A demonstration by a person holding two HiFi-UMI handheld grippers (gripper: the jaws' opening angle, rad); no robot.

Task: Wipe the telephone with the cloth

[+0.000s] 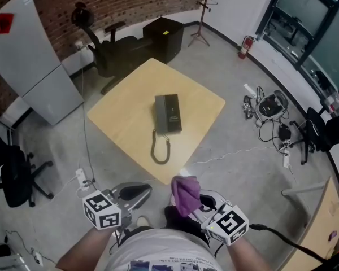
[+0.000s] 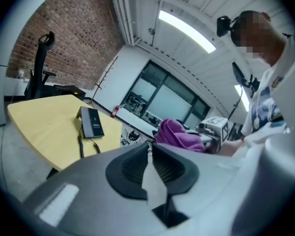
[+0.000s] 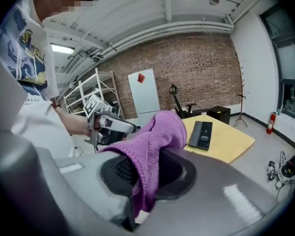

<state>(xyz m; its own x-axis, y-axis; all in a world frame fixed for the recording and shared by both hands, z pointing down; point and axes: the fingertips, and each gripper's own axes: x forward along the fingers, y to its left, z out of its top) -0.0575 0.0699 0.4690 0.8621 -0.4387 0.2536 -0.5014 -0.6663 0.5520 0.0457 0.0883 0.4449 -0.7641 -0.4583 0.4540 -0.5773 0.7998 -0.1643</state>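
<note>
I held both tools low by my waist, aimed at the yellow table (image 1: 124,117): left gripper (image 2: 150,146) barely cracked, empty; right gripper (image 3: 155,154) clamped on purple cloth (image 1: 185,195); telephone (image 1: 168,114) flat mid-table, well apart.

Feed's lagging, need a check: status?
Left gripper empty, jaws slightly apart. Right gripper shut on cloth. Phone on table, not yet reached. Nothing in the way.

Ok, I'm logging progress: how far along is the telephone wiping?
Done: the purple cloth is picked up, clamped in the right gripper. In hand: both grippers are short of the table, the left gripper empty. Left: all the wiping; the telephone lies on the table untouched.
</note>
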